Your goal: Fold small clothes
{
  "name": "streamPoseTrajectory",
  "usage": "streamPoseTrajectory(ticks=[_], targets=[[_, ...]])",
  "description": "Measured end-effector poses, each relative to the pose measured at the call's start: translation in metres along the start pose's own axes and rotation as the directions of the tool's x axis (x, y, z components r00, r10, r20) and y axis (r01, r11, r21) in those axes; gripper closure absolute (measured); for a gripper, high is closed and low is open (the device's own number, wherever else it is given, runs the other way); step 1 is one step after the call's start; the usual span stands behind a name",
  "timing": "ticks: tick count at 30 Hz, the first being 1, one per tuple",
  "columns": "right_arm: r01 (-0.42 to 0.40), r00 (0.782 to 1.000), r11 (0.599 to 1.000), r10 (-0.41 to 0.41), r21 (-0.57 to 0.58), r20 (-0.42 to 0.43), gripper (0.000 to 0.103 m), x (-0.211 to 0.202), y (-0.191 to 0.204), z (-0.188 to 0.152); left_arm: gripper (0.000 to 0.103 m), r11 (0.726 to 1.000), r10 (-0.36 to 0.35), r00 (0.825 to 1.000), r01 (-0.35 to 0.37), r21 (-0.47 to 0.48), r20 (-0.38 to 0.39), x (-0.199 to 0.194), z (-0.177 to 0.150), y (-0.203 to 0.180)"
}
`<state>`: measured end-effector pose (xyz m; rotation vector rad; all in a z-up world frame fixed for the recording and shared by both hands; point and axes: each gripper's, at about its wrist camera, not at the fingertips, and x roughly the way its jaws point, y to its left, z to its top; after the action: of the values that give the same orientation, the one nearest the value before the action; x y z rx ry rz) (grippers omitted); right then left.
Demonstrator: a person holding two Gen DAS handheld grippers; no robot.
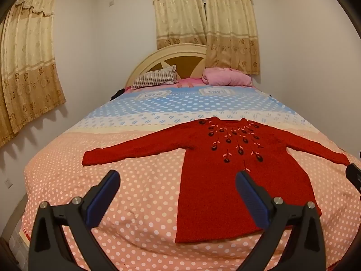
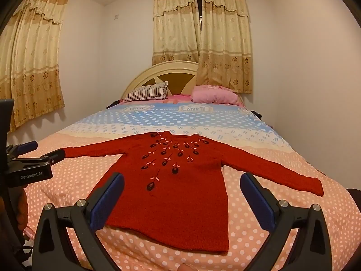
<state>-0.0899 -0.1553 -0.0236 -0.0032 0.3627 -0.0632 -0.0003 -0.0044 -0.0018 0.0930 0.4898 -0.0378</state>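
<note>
Both gripper jaws gape above red sweater (image 1: 216,176) on bed (image 1: 135,203).

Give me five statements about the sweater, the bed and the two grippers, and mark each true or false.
1. The red sweater lies flat with both sleeves spread out. True.
2. The left gripper is clamped on a sleeve. False: it is open and holds nothing.
3. The right gripper is open. True.
4. The sweater is already folded in half. False: it is fully unfolded.
5. The striped pillow lies on top of the sweater. False: it sits far off by the headboard.
</note>
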Motion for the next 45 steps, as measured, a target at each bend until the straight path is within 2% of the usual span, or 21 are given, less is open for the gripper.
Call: streamPoseTrajectory(ticks=[4,45], targets=[[0.0,1.0,1.0,0.0,0.0,-0.004,0.001,-0.003,-0.001,0.011,0.0,1.0,-0.001,1.0,0.001,-0.001,0.0,-0.002,0.002,0.002],[-0.005,1.0,1.0,0.005,-0.001,-0.016,0.001,0.002,0.006,0.003,0.0,1.0,0.001,1.0,-0.001,-0.02,-0.012,0.002,-0.002,0.01]])
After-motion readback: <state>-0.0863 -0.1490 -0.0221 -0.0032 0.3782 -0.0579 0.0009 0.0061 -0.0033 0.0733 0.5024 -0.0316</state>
